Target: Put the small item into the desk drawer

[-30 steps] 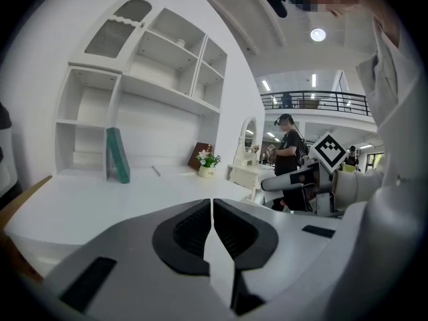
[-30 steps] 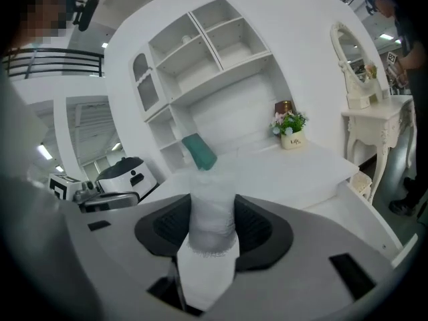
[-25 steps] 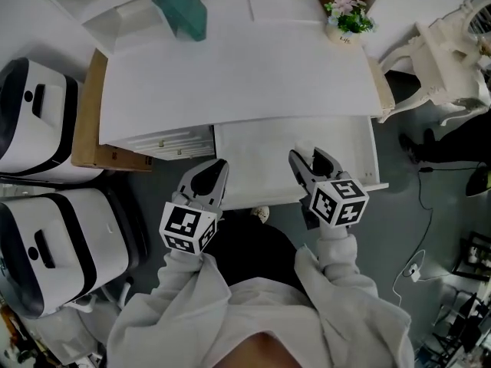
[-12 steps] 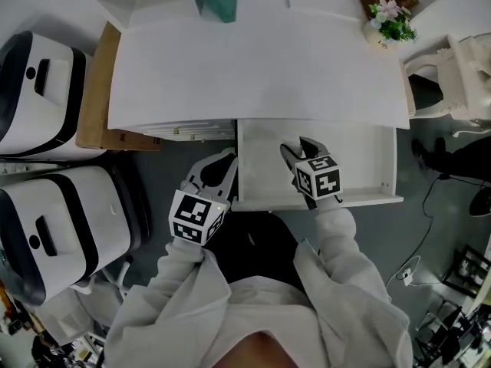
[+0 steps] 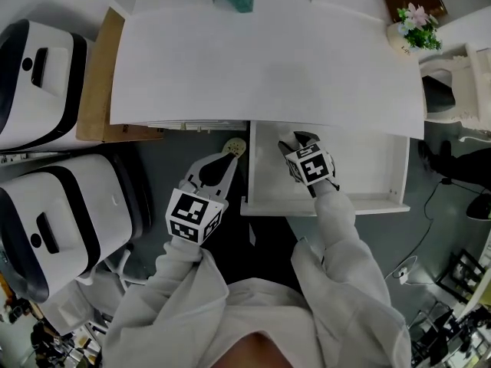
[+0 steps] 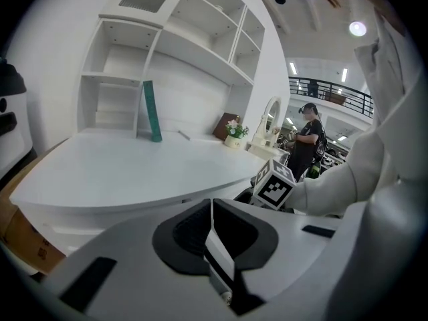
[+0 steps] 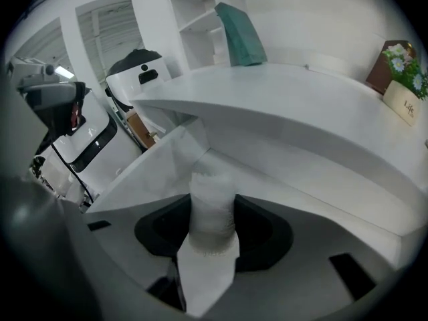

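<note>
Right gripper is mine to mind now; it is clenched on the small item, a pale crinkled roll that stands between the pads with its end poking past the tips; in the head view it sits just right of the frame's middle, over the upper left corner of the open drawer, close to the desk's front edge. Whether the roll already touches the drawer floor I cannot tell.

As I judge it, the step in hand is setting it down, and doing it well means going low before letting go; a roll dropped from height would likely bounce or roll toward a wall, so I would bring its end onto the bare floor first, then ease the jaws apart. The drawer's left wall is near in the right gripper view and the desk overhangs just ahead; I would aim a little toward the lower right of the drawer, away from both, so that the opening pads strike nothing. After release I would lift straight back out rather than sweep sideways.

Left gripper hangs at the lower left of the drawer, outside it, jaws pressed together on nothing; it is well placed to push the front panel later, and should stay clear until the roll lies still.
</note>
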Demonstrator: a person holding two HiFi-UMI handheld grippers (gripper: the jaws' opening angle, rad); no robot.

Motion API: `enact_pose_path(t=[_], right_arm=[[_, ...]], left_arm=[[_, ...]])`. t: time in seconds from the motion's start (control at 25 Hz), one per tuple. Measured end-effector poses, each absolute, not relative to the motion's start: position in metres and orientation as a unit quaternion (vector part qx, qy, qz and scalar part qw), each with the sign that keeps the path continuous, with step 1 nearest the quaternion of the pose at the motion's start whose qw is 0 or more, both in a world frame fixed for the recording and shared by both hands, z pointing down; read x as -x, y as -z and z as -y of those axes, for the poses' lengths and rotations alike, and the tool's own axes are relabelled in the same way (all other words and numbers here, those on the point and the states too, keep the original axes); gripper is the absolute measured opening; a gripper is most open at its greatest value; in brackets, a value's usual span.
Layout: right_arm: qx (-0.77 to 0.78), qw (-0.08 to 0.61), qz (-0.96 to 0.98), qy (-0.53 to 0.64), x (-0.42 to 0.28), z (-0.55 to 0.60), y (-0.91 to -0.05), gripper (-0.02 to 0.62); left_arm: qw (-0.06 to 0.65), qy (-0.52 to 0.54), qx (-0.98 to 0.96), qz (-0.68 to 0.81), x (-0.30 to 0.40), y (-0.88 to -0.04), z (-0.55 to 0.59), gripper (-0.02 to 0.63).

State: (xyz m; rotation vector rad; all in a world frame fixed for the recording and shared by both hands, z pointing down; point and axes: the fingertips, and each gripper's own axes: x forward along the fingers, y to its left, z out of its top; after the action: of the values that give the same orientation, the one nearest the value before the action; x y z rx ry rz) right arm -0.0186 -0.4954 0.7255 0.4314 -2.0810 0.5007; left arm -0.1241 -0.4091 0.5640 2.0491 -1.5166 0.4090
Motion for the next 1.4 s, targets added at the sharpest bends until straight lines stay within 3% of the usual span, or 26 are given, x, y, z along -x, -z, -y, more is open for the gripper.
enact_pose_path(t=[0.92, 1.08, 1.4], right_arm=[[-0.174, 0.498, 0.83, -0.183, 0.037, 0.49, -0.761, 0.201], [-0.17, 0.5, 0.825, -0.202, 0.038, 0.484, -0.758, 0.287], [-0.19, 0.478, 0.83, -0.216, 0.012, 0.487, -0.739, 0.305]], left_arm=[[0.296, -0.156, -0.767, 0.547, 0.134, -0.576, 0.415, 0.026], [0.293, -0.156, -0.771, 0.544, 0.133, -0.574, 0.413, 0.026], [0.266, -0.139, -0.786, 0.54, 0.119, -0.557, 0.412, 0.026]])
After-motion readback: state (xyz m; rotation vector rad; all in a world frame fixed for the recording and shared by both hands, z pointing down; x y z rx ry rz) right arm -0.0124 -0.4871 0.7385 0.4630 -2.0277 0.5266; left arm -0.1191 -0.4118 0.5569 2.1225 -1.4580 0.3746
